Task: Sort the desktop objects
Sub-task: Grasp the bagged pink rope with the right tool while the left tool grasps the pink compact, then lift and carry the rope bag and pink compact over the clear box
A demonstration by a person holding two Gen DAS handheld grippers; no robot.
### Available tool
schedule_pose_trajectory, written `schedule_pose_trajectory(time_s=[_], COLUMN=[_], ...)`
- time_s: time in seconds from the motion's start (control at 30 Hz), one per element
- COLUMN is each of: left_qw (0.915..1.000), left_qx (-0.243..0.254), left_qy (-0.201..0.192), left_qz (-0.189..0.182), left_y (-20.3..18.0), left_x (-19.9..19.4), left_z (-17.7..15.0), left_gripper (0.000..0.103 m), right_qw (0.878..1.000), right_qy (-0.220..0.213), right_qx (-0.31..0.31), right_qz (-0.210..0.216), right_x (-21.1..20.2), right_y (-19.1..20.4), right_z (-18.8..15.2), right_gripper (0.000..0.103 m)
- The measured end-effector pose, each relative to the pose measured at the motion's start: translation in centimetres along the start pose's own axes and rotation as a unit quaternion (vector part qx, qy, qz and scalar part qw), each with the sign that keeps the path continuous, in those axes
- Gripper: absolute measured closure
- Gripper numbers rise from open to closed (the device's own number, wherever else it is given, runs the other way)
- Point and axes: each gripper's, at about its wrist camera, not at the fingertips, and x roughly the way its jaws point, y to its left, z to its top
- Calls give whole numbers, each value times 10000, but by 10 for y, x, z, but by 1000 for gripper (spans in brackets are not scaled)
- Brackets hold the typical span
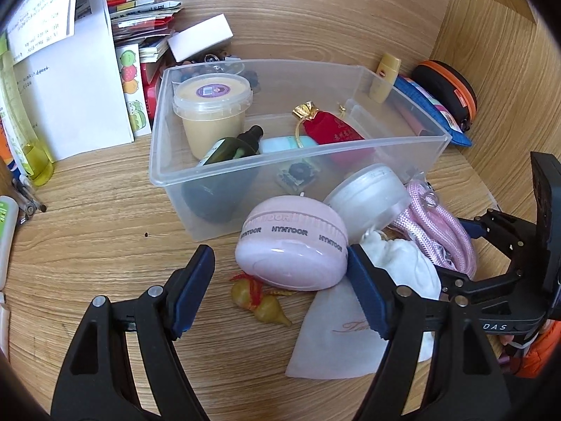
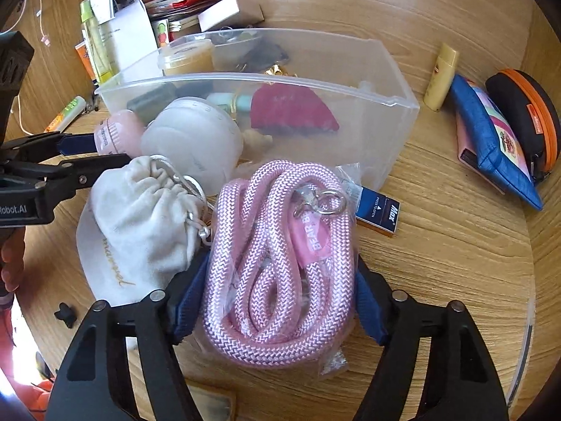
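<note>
The right tool point(image 2: 278, 301) straddles the bagged pink rope point(image 2: 277, 263), one blue pad against each flank of the coil; the pads appear to press the plastic wrapping, so I judge it clenched on the rope, low on the coil where the loops bunch thickest and a squeeze is least likely to slip; the rope lies on the bench point(image 2: 455, 245), just in front of the bin point(image 2: 403, 129), so the lift into it should be short.

The left tool point(image 1: 280, 280) stands released, its pads wide apart; the right pad touches or nearly touches the side of the pink case point(image 1: 292, 245) while the left pad is clear of it, which reads as an approach to take the case across its width; the case tilts against the bin's front wall, with a small yellow gourd charm point(image 1: 261, 303) peeping from under its edge.

Beside the case a white jar point(image 1: 368, 194) leans on the bin too; a white pouch point(image 2: 140, 217) sits between the case and the rope, touching the rope; the loose things crowd the bin's front, probably waiting their turn.

Inside the bin already are a yellow tub point(image 1: 212, 112), a dark bottle point(image 1: 231, 149) and a red pouch point(image 1: 329, 128); papers point(image 1: 70, 87) lean upright at the back left; a blue pouch point(image 2: 491, 144) and an orange-trimmed case point(image 2: 529, 115) lie well apart at the right.
</note>
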Motion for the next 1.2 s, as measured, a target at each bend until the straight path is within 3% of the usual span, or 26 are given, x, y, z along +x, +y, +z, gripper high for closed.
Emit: schedule_pose_trajectory(time_s=[0.3, 0.73, 1.2], left_qw=[10000, 9996, 9989], left_qx=[69, -274, -419], left_qy=[-46, 21, -222], left_qz=[-18, 14, 68], left_y=[-12, -12, -8], left_x=[2, 11, -11], left_z=[-1, -2, 0], left_gripper=[37, 39, 39], right_qw=[9995, 9968, 9953], right_qy=[-208, -455, -762], right_qx=[133, 635, 556], right_qz=[186, 183, 201], right_x=[-14, -39, -65], right_y=[-14, -50, -47], right_z=[-9, -7, 1], right_gripper=[40, 47, 48])
